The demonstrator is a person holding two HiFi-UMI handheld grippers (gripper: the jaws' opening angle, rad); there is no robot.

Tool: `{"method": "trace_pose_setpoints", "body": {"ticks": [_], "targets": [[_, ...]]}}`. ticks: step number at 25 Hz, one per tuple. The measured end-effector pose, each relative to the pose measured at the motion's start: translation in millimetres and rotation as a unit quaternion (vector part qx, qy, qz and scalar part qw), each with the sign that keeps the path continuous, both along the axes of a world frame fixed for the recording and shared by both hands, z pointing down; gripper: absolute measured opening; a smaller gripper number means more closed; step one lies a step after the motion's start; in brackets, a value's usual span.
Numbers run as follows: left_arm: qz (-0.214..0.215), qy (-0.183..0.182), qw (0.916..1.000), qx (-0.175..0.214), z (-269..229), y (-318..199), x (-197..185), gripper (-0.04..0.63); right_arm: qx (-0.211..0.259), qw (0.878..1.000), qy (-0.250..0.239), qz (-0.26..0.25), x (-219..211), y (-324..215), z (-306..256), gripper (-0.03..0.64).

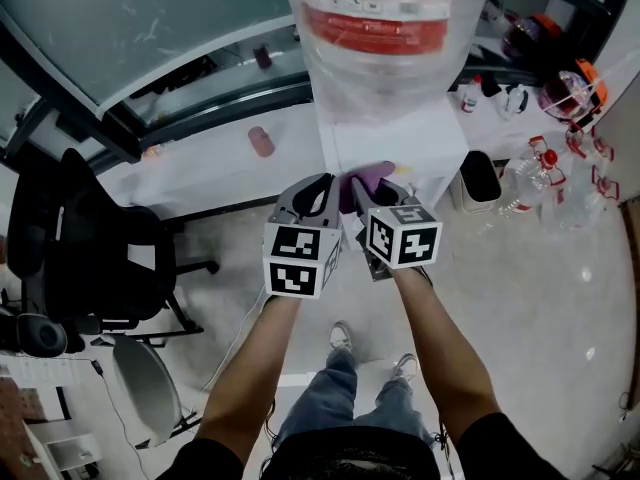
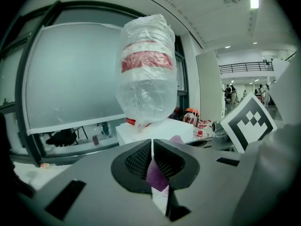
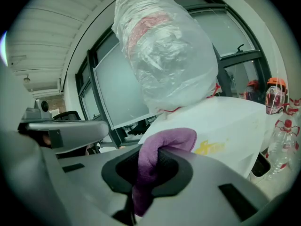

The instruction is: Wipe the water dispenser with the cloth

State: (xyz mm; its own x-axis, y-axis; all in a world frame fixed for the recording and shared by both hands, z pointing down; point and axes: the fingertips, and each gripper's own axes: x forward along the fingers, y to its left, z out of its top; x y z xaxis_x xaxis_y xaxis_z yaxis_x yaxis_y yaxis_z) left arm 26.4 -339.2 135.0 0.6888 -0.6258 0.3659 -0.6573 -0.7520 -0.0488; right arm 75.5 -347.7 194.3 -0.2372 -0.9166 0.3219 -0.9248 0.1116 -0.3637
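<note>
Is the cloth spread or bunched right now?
Bunched: purple cloth is wadded, clamped by right gripper and left gripper.

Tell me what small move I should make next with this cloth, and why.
Probably ease both grippers forward so the purple cloth presses onto the top of the white water dispenser. The left gripper and right gripper are each shut on the cloth, held between them at the dispenser's front edge, below the plastic-wrapped bottle. Whether it touches yet is unclear.
</note>
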Motion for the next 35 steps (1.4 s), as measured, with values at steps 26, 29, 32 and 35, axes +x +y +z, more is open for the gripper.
{"method": "trace_pose_setpoints", "body": {"ticks": [26, 29, 32, 35], "targets": [[0.035, -0.004, 0.9991, -0.024, 32.2, 25.1, 89.5, 0.034, 0.003, 0.995, 0.04, 0.092, 173.8, 36.9, 13.7, 0.044], [0.052, -0.003, 0.9983, -0.024, 31.2, 24.3, 94.5, 0.034, -0.003, 0.992, 0.056, 0.115, 193.9, 40.8, 12.1, 0.044], [0.071, -0.004, 0.9971, -0.026, 33.0, 23.7, 99.6, 0.034, -0.011, 0.988, 0.08, 0.128, 209.7, 42.6, 9.2, 0.044], [0.086, -0.004, 0.9959, -0.029, 35.5, 24.4, 105.9, 0.034, -0.01, 0.986, 0.099, 0.13, 216.8, 43.1, 2.1, 0.044]]}}
